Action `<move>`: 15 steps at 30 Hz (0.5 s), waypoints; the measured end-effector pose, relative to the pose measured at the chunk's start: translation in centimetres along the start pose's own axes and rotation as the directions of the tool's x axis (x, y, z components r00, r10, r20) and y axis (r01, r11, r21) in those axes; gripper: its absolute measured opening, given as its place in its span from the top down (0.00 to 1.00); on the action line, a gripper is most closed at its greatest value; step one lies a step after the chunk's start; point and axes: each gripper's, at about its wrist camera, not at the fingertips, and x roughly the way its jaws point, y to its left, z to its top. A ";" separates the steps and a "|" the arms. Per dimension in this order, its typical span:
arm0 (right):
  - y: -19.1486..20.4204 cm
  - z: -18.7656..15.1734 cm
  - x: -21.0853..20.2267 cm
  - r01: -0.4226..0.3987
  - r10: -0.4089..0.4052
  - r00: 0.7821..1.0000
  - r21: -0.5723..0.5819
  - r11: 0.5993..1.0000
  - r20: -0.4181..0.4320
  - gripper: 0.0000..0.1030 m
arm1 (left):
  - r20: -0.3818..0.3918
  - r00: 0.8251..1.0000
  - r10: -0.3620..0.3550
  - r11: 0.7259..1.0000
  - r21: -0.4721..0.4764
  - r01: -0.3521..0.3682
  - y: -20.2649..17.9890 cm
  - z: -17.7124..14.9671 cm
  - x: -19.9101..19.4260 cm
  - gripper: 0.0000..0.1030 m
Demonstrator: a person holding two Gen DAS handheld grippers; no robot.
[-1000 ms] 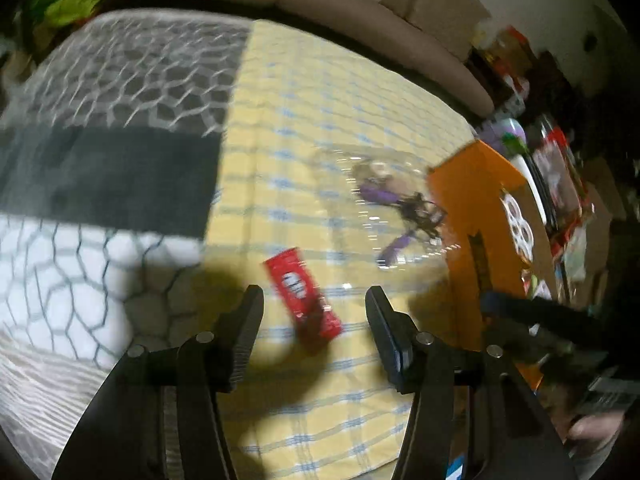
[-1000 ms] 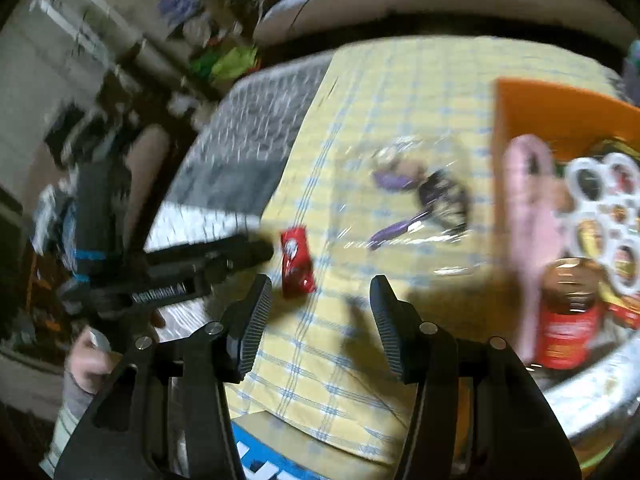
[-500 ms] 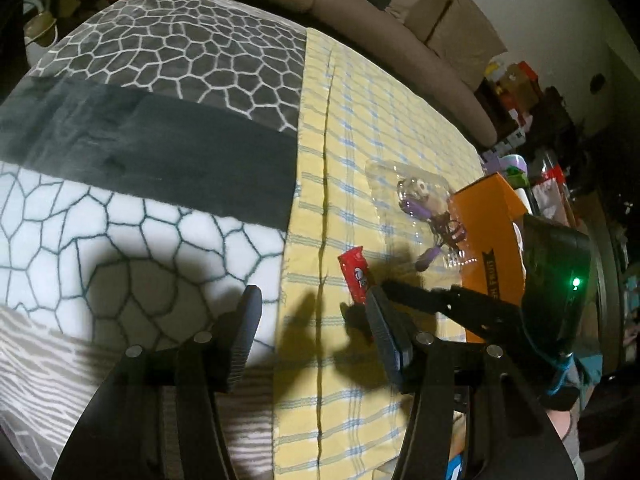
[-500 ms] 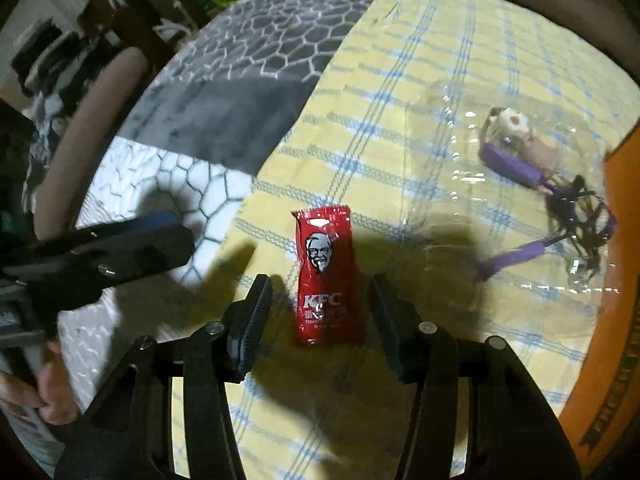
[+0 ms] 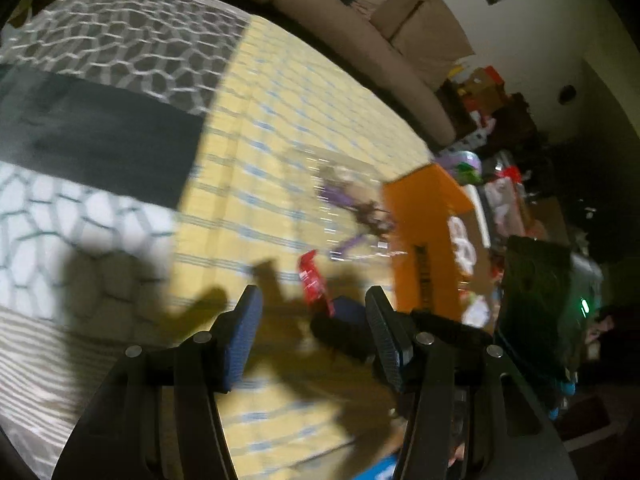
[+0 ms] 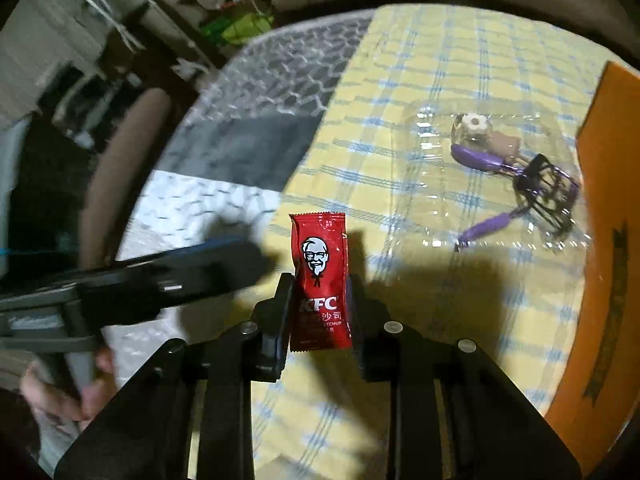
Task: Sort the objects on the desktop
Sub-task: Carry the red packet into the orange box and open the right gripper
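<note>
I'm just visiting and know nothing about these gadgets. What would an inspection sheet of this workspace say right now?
Surface: yellow checked cloth beside a grey patterned blanket.
Job's things: red ketchup sachet; purple eyelash curler on a clear plastic tray.
Clutter: orange box at the right.
Grippers: right gripper has just been closing, its fingers against the sachet's sides; left gripper open, nothing between its fingers.
Cables: nothing seen.
Surroundings: sofa behind; crowded, dim shelves.
</note>
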 end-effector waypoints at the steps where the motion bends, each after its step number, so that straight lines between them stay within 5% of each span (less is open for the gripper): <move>1: 0.3 -0.2 -0.6 -0.001 0.001 1.000 -0.014 1.000 0.005 0.77 | -0.004 1.000 -0.020 1.000 0.007 0.020 -0.9 0.0 0.2 0.47; 6: 0.5 -1.4 -4.3 -0.009 0.011 0.998 -0.028 1.000 0.056 0.77 | -0.044 0.996 -0.071 0.997 0.015 0.072 -4.8 -0.4 0.9 0.85; 15: -3.7 -2.6 -12.7 -0.049 0.039 0.979 0.043 0.998 0.202 0.81 | -0.065 0.993 -0.099 0.994 0.037 0.101 -13.4 0.0 2.1 0.86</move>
